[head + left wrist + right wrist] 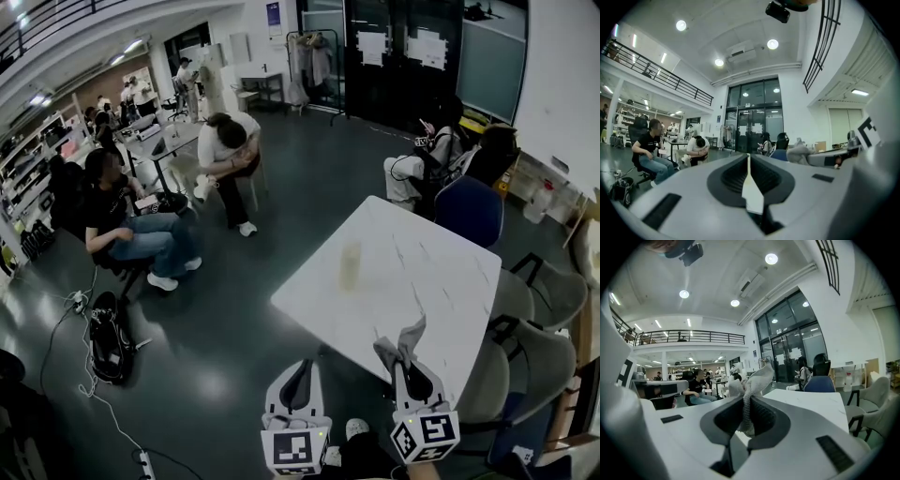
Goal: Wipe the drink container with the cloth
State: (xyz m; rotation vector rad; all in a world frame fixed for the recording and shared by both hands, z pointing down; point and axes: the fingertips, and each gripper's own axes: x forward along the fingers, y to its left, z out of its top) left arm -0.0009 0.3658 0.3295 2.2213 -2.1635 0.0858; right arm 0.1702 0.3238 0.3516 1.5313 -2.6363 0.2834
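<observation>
Grey cloth (752,380) fills my right claw (405,367). The right gripper view shows its two jaws clenched on a pinched fold, with the loose ends sticking up past the tips like two floppy ears. In the head view that claw sits at the near edge of the white desk (441,291), toward its near corner, and the cloth ends reach just over the tabletop. The drink container (351,265), a pale, see-through, yellowish tumbler, stands upright on the desk, set in a little from the left-hand edge and roughly midway along it. It is well apart from the cloth, further in across the top and slightly left of the right claw, with bare desk between them. My left claw (302,370) is off the desk altogether, beside the right one and out past the near edge, over the dark floor (216,375). In the left gripper view its jaws are pressed together with nothing between them. Both claws point roughly level, toward the far side of the room. A blue chair (469,208) stands beyond the desk's far corner, and grey chairs (539,300) line its right edge. Further off to the left, a seated person (122,220) in a black top faces away from my desk.
</observation>
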